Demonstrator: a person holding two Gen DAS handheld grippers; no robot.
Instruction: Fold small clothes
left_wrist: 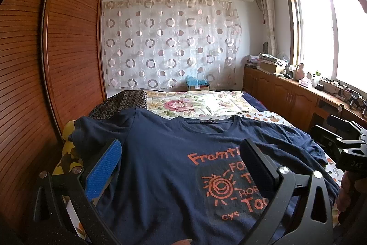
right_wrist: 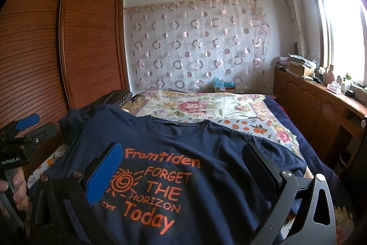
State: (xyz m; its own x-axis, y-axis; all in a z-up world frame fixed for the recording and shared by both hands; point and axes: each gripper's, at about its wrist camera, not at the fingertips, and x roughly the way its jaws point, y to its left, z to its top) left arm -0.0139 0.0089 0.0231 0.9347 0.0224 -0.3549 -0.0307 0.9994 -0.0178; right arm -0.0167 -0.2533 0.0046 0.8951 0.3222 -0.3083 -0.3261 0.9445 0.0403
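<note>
A navy T-shirt (left_wrist: 165, 153) with orange print lies spread face up on the bed, neck away from me; it also shows in the right wrist view (right_wrist: 183, 148). My left gripper (left_wrist: 181, 160) is open and empty, hovering over the shirt's left half, its blue pad (left_wrist: 103, 171) near the left sleeve. My right gripper (right_wrist: 181, 164) is open and empty over the shirt's printed chest. The right gripper's body shows at the right edge of the left wrist view (left_wrist: 344, 144); the left one shows at the left edge of the right wrist view (right_wrist: 23, 137).
The bed carries a floral quilt (left_wrist: 201, 105) beyond the shirt. A wooden louvred wardrobe (left_wrist: 45, 61) stands close on the left. Low wooden cabinets (left_wrist: 286, 93) with clutter run under the window on the right. A patterned dark cushion (left_wrist: 121, 100) lies by the shirt's left shoulder.
</note>
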